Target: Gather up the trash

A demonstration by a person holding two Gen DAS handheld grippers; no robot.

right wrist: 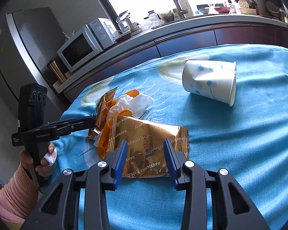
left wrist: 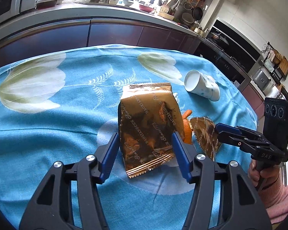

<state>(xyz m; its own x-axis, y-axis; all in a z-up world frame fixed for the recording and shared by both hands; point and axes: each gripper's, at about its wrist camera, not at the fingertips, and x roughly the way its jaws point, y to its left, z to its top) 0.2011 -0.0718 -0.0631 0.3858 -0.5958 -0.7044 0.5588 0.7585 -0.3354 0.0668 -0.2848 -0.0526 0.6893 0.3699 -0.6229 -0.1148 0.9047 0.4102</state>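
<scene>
Left claw apparently tight on gold wrapper

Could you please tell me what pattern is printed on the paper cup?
White with blue dots joined by thin lines; the paper cup shows it best in the right wrist view.

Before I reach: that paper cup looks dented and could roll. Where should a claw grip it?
Grip the paper cup across its dented mid-wall, from above, a pad on each long side. It lies on its side on the blue cloth, so a sideways push would likely roll it.
</scene>
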